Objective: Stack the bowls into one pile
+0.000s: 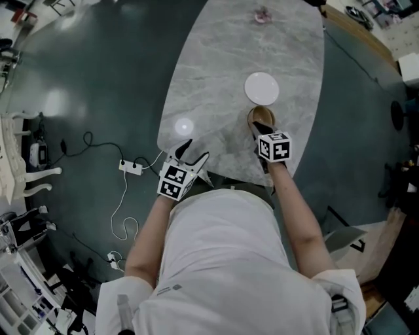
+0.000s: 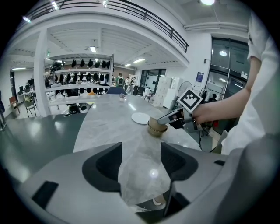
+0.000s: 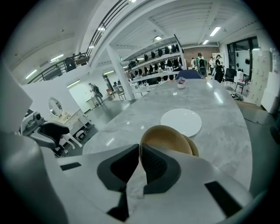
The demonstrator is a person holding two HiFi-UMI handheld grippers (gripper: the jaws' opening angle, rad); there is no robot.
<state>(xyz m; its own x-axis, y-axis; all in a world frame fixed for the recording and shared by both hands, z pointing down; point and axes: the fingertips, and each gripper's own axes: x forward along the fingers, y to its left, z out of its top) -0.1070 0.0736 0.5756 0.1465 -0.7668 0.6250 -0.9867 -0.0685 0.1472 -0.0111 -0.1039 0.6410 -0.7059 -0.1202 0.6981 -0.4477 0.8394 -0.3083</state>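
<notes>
Two tan bowls (image 1: 260, 116) sit near the right front of the grey marble table (image 1: 222, 72), just in front of a white plate (image 1: 262, 87). My right gripper (image 1: 262, 128) is shut on the near rim of the upper bowl (image 3: 168, 138), which tilts a little as it rests in the lower bowl (image 3: 195, 149). From the left gripper view the pair reads as one short pile (image 2: 156, 127) with the right gripper (image 2: 168, 118) at its rim. My left gripper (image 1: 195, 153) hangs open over the table's front left edge, nothing between its fingers (image 2: 103, 168).
The white plate (image 3: 181, 121) lies just behind the bowls. A small pink object (image 1: 262, 14) stands at the far end of the table. On the dark floor to the left lie a power strip (image 1: 130, 167) and cables; white furniture (image 1: 26, 173) stands further left.
</notes>
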